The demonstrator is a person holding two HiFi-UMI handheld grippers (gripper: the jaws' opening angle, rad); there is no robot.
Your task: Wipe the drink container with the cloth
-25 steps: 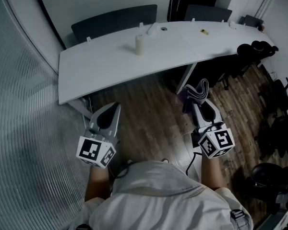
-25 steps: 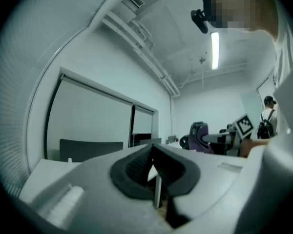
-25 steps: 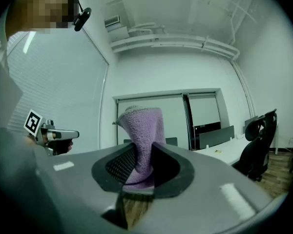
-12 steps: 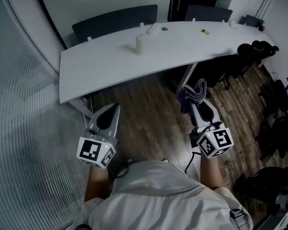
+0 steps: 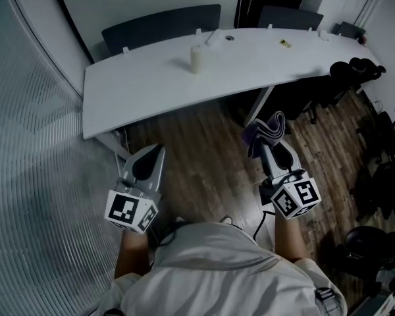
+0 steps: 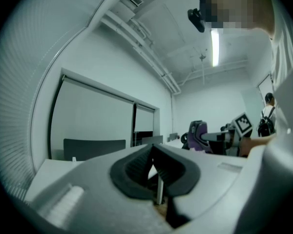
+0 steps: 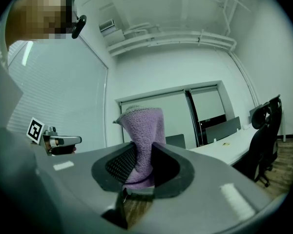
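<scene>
Clamping a purple terry cloth (image 7: 142, 126) upright between its closed fingers, the right gripper (image 7: 142, 146) lets the cloth's top stick out past the fingertips. Beside it, the left gripper (image 6: 152, 150) has its fingers shut together on nothing. One pale cylindrical drink container (image 5: 197, 59) stands on the white curved table (image 5: 138, 91), well ahead of both sets of fingertips.

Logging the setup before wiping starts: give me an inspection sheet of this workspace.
Surface: white table, curved front edge.
Job's things: pale drink container upright on the table; purple cloth in the right gripper.
Clutter: small yellow item near the table's far edge.
Grippers: left gripper shut, empty; right gripper shut on the cloth; both short of the table.
Cables: dark cable below the right gripper.
Surroundings: wood floor, dark chairs.
</scene>
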